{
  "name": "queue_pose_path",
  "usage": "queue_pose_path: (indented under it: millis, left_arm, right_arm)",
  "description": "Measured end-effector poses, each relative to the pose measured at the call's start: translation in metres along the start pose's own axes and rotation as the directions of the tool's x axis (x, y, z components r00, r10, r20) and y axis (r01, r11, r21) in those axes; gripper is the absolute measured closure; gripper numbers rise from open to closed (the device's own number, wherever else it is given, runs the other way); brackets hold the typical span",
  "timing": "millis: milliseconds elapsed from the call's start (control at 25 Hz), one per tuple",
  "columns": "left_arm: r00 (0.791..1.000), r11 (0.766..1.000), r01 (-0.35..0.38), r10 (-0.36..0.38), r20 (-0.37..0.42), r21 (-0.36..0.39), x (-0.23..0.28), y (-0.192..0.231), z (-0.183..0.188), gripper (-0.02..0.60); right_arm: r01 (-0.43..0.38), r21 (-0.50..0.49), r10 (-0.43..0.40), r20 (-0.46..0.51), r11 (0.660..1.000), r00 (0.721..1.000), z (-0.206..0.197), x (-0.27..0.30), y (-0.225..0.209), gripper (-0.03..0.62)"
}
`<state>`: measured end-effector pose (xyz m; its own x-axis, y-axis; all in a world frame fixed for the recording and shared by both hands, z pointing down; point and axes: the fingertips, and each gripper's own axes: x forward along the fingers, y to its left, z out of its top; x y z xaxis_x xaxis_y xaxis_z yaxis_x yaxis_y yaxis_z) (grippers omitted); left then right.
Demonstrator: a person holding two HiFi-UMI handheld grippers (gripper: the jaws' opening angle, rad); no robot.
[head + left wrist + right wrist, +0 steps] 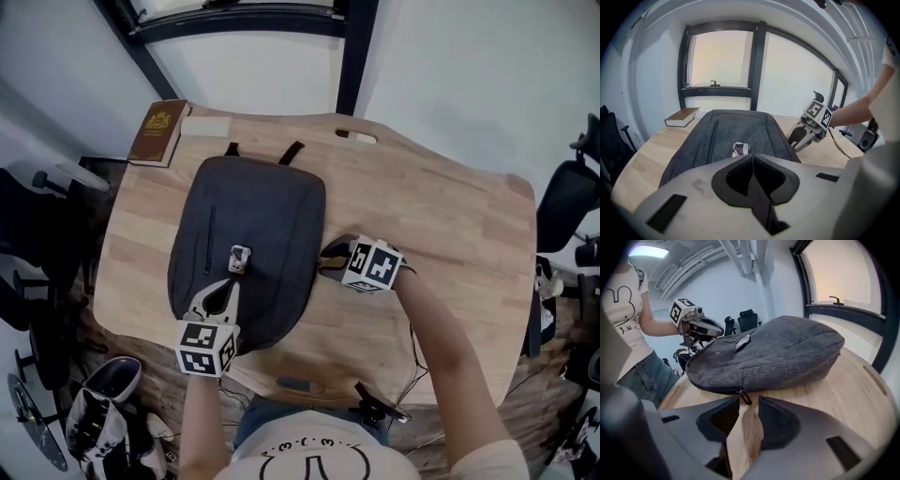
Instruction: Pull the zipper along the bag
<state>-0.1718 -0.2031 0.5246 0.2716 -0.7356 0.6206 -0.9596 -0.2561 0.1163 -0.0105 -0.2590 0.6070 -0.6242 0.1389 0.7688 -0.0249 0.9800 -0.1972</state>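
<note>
The bag is showing rough, matt grey woven cloth. The table is showing smooth pale wood with fine grain. The left gripper is showing matt grey plastic, slightly scuffed.

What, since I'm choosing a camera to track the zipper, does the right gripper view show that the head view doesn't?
Only the right gripper view: the zipper pull on the backpack's side seam, just ahead of the right gripper's open jaws, with nothing between them. Only the head view: the brown book at the table's far left corner, and the right gripper's marker cube. Both: the grey backpack, the wooden table and the left gripper over the backpack's near end.
</note>
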Motion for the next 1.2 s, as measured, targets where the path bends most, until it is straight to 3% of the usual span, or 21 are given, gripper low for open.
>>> queue_pose_path:
  millis: [200, 440, 800, 880, 1000, 1080, 1200]
  left_arm:
    - [1.000, 1.000, 0.005, -0.005, -0.023, -0.011, 0.011, 0.001, -0.005, 0.563]
    - [0.998, 1.000, 0.004, -0.005, -0.060, -0.015, 0.018, 0.003, -0.016, 0.563]
    - [0.997, 1.000, 0.010, -0.011, -0.080, -0.005, 0.018, -0.003, -0.025, 0.563]
    - [0.995, 1.000, 0.015, -0.014, -0.094, 0.005, 0.020, -0.003, -0.029, 0.563]
    - [0.988, 1.000, 0.016, -0.014, -0.154, 0.010, 0.030, 0.000, -0.046, 0.563]
    - [0.981, 0.999, 0.008, -0.016, -0.192, -0.042, 0.037, 0.003, -0.059, 0.563]
    - [0.985, 0.989, -0.014, -0.011, -0.170, -0.149, 0.039, 0.007, -0.064, 0.565]
  right_arm:
    - [-0.056, -0.065, 0.055, -0.019, 0.996, 0.998, 0.002, 0.011, 0.004, 0.416]
    - [-0.103, -0.166, 0.099, -0.031, 0.981, 0.995, -0.003, 0.017, 0.014, 0.491]
    - [-0.089, -0.124, 0.086, -0.031, 0.988, 0.996, 0.000, 0.003, 0.015, 0.537]
    - [-0.070, -0.127, 0.060, -0.076, 0.989, 0.995, -0.006, 0.005, 0.016, 0.539]
    - [0.019, -0.189, -0.042, -0.117, 0.982, 0.992, -0.007, 0.003, 0.016, 0.540]
    - [0.074, -0.201, -0.102, -0.131, 0.977, 0.986, -0.007, 0.003, 0.016, 0.539]
    - [0.137, -0.168, -0.160, -0.135, 0.976, 0.978, -0.008, 0.004, 0.017, 0.539]
